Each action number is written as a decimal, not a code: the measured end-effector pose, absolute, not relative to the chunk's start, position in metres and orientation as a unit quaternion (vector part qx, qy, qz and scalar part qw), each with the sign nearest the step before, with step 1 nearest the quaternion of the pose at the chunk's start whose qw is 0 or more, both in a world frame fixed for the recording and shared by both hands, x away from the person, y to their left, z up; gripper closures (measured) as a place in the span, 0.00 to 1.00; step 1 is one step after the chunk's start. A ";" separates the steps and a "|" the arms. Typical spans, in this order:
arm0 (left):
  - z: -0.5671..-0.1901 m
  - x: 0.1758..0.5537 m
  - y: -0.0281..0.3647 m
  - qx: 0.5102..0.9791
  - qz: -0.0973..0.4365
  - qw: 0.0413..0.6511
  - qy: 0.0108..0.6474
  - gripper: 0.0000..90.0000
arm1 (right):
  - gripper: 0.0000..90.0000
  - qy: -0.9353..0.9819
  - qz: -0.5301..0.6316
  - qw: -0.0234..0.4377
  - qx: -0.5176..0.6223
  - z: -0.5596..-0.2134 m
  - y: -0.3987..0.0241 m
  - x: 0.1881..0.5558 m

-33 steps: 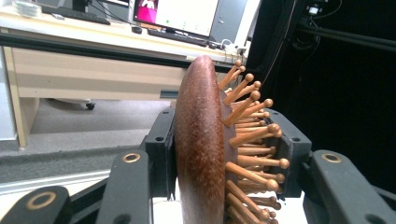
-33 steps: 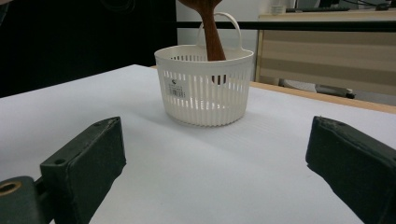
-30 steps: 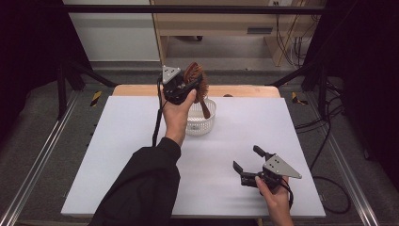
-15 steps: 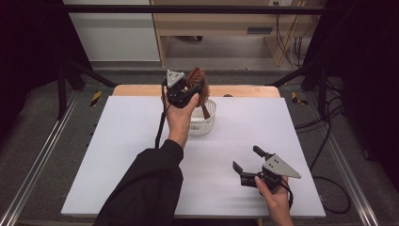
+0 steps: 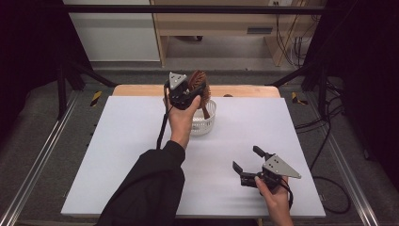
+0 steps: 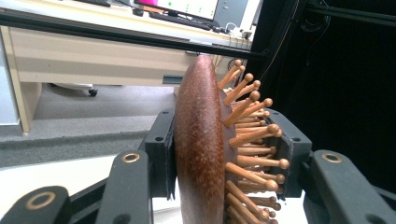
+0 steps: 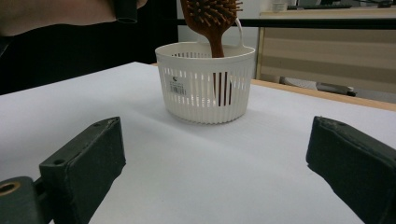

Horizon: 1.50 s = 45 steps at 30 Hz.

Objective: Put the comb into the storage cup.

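A brown wooden hairbrush [image 5: 199, 83] with ball-tipped pins stands upright, its handle reaching down inside a white slatted basket [image 5: 207, 123] at the far middle of the table. My left gripper [image 5: 189, 92] is shut on the brush's head, held above the basket. In the left gripper view the jaws clamp the brush [image 6: 201, 140] across its back and its pins, with the left gripper [image 6: 226, 153] level. The right gripper view shows the brush [image 7: 212, 18] dipping into the basket [image 7: 205, 88]. My right gripper [image 5: 248, 159] rests open and empty near the front right, its jaws [image 7: 215, 163] facing the basket.
The white table top [image 5: 117, 141] has a wooden strip [image 5: 136, 89] along its far edge. Metal rails run along both sides, cables lie on the floor at right, and a desk stands behind the table.
The left gripper with the brush has shifted slightly to the right above the basket. The right gripper has kept still.
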<state>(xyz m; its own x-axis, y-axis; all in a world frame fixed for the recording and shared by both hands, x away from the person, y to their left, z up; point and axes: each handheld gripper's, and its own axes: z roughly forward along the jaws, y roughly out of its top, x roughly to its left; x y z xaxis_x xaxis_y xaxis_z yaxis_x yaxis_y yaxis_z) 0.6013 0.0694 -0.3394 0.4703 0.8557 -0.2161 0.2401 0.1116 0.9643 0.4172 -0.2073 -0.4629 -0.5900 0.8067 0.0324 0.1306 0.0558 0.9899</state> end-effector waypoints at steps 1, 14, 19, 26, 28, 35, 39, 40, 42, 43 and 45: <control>-0.340 0.601 0.069 0.615 0.258 0.597 0.445 0.57 | 0.05 0.668 0.591 0.286 0.351 -0.463 -0.207 0.417; -0.347 0.603 0.068 0.619 0.255 0.594 0.446 0.56 | 0.05 0.669 0.590 0.287 0.349 -0.463 -0.207 0.417; -0.349 0.603 0.068 0.619 0.254 0.595 0.446 0.56 | 0.05 0.668 0.587 0.294 0.351 -0.463 -0.209 0.419; -0.350 0.603 0.068 0.620 0.255 0.595 0.444 0.56 | 0.05 0.664 0.585 0.302 0.355 -0.463 -0.213 0.425; -0.351 0.603 0.068 0.620 0.254 0.595 0.445 0.56 | 0.06 0.658 0.587 0.302 0.361 -0.462 -0.215 0.427; -0.355 0.604 0.065 0.619 0.251 0.595 0.447 0.56 | 0.06 0.659 0.583 0.305 0.364 -0.464 -0.217 0.431; -0.356 0.604 0.065 0.619 0.252 0.596 0.445 0.56 | 0.06 0.659 0.583 0.305 0.364 -0.464 -0.216 0.431; -0.356 0.604 0.065 0.619 0.251 0.596 0.445 0.56 | 0.06 0.659 0.584 0.304 0.364 -0.464 -0.217 0.431; -0.357 0.604 0.065 0.618 0.251 0.597 0.446 0.56 | 0.06 0.659 0.584 0.304 0.365 -0.465 -0.217 0.431; -0.357 0.604 0.065 0.617 0.250 0.598 0.447 0.56 | 0.06 0.659 0.584 0.303 0.365 -0.465 -0.217 0.431; -0.357 0.604 0.065 0.616 0.250 0.599 0.447 0.56 | 0.06 0.659 0.584 0.302 0.365 -0.465 -0.217 0.431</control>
